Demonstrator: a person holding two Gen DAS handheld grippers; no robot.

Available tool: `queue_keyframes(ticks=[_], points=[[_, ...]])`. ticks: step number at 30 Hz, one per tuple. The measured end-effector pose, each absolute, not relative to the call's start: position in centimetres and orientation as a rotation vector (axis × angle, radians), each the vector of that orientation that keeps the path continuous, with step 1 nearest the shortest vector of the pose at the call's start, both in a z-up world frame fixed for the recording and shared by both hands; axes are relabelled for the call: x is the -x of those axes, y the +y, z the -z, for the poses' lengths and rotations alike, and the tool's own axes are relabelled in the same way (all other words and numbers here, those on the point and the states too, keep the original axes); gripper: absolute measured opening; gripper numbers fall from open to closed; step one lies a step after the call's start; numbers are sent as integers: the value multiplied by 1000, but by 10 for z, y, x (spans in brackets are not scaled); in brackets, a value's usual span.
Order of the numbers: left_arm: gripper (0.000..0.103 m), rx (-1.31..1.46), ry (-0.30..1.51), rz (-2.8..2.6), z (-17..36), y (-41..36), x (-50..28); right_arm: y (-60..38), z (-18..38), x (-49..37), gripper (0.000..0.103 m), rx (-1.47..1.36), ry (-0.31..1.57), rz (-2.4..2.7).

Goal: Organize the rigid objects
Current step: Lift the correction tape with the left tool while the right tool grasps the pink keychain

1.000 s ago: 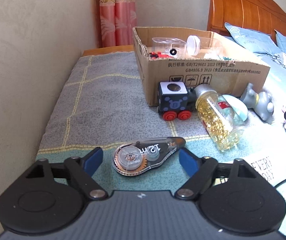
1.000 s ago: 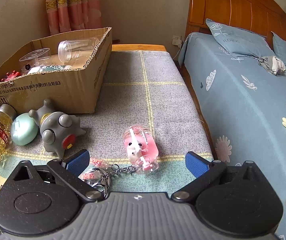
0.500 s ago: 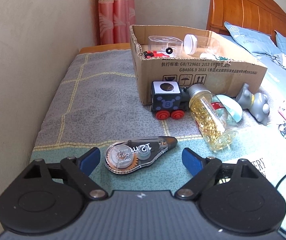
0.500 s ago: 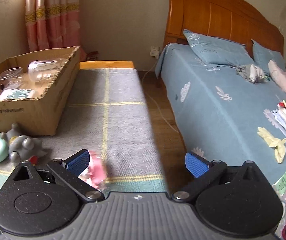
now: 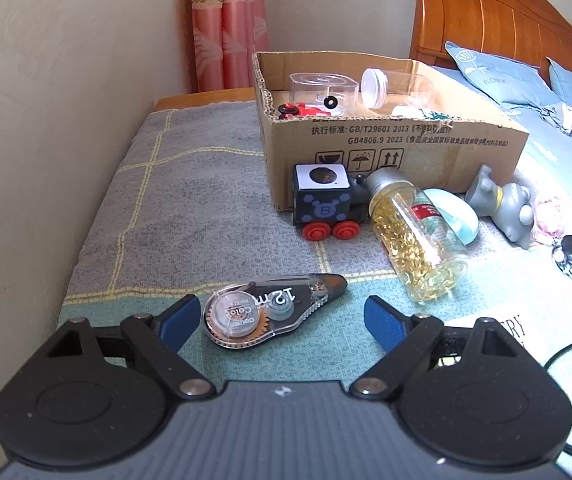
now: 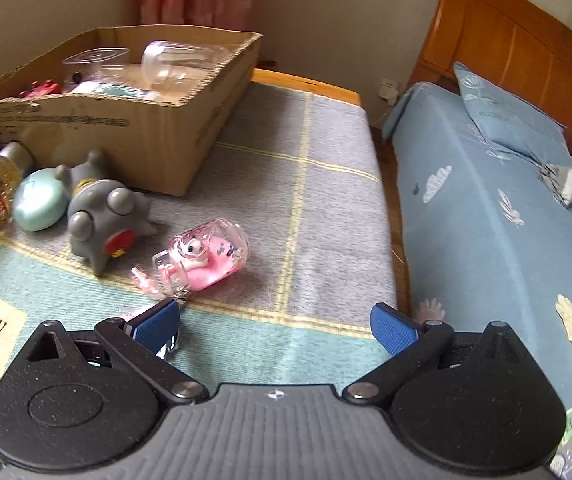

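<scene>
A clear correction-tape dispenser [image 5: 270,312] lies on the blanket between the wide-apart blue pads of my left gripper [image 5: 282,318], which is open and not pressing it. Behind it stand a black toy train [image 5: 326,204], a bottle of yellow capsules [image 5: 414,236], a pale green egg-shaped case [image 5: 456,216] and a grey toy [image 5: 502,204], all in front of the cardboard box [image 5: 386,148]. My right gripper [image 6: 276,326] is open over the blanket. The pink keychain bottle [image 6: 206,256] lies just ahead of its left pad [image 6: 156,322], outside the jaws.
The box [image 6: 158,136] holds clear plastic containers [image 5: 324,88] and a red toy [image 5: 302,110]. A wall runs along the left of the blanket. To the right lies a blue bed [image 6: 486,220] with a wooden headboard [image 6: 506,40], with a gap between. A black cable [image 5: 570,350] crosses the near right.
The right wrist view swung right toward the bed, then back, now rolled; the pink keychain bottle sits ahead of the left pad. The left view has barely shifted.
</scene>
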State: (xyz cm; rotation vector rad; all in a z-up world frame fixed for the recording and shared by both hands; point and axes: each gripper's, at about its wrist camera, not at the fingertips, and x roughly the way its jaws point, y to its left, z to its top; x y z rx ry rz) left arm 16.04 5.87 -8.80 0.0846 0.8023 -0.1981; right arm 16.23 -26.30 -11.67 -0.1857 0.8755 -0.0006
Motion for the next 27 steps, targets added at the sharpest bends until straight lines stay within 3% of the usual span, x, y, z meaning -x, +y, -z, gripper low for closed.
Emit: queue_keyframes(ticks=[4, 6, 14, 19, 27], points=[[89, -87, 803, 201, 88, 58, -158, -261, 114, -165, 100, 208, 845, -103], [89, -87, 804, 200, 87, 58, -158, -260, 110, -166, 92, 226, 820, -165], [89, -84, 810, 188, 86, 58, -156, -259, 109, -193, 80, 294, 809, -355], [92, -59, 828, 171, 87, 56, -160, -255, 113, -200, 59, 274, 834, -383], [93, 62, 944, 60, 91, 52, -172, -247, 115, -189, 59, 281, 817, -337]])
